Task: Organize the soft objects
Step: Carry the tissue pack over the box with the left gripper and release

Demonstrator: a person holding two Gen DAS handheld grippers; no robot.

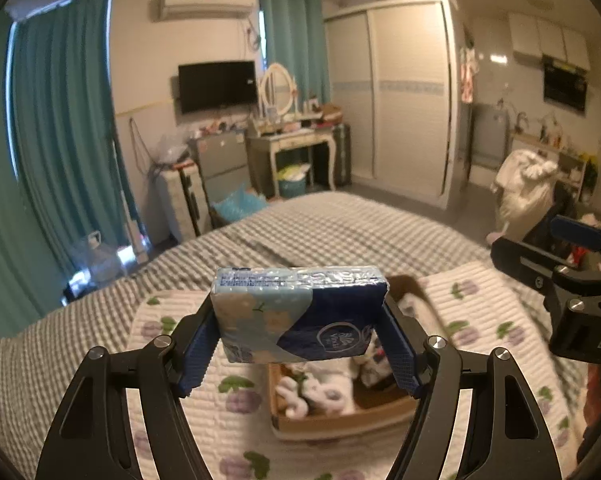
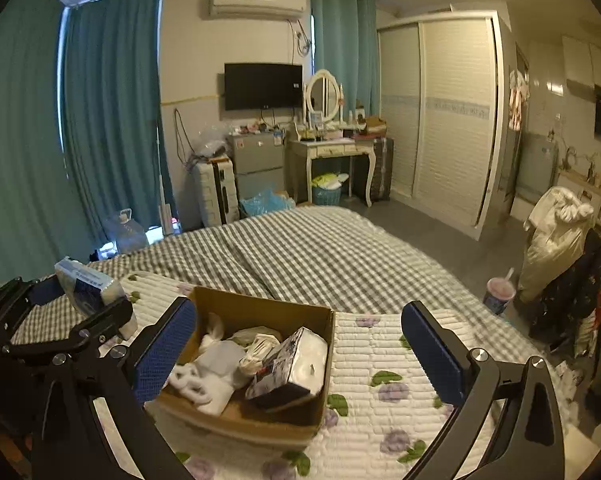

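Currently my left gripper (image 1: 300,344) is clamped on a tissue pack (image 1: 296,312), its two blue pads pressing the pack's short ends so that the pack spans the whole gap between them. The pack is a soft blue-and-white packet with a floral print and a round logo on its dark half; it is held level, clear of the bedding, with its long edge crosswise to my fingers. Directly below and just ahead of the left gripper sits an open cardboard box (image 1: 340,420), resting on a white quilted blanket (image 1: 204,412) printed with purple flowers and green leaves. My right gripper (image 2: 300,356) is spread wide and holds nothing; its left pad stands just at the box's near-left wall, and its right pad hangs over bare blanket well to the right of the box. From the right wrist view the box (image 2: 260,308) lies between and slightly left of my right fingers, and it already contains a wrapped tissue packet (image 2: 296,364), a white plush item (image 2: 196,384) and some pale crumpled soft pieces (image 2: 256,344). The left gripper with its pack (image 2: 88,284) appears to the left of the right gripper, raised above the box's left side. Beyond both grippers the blanket gives way to a grey checked bedspread (image 2: 320,256).
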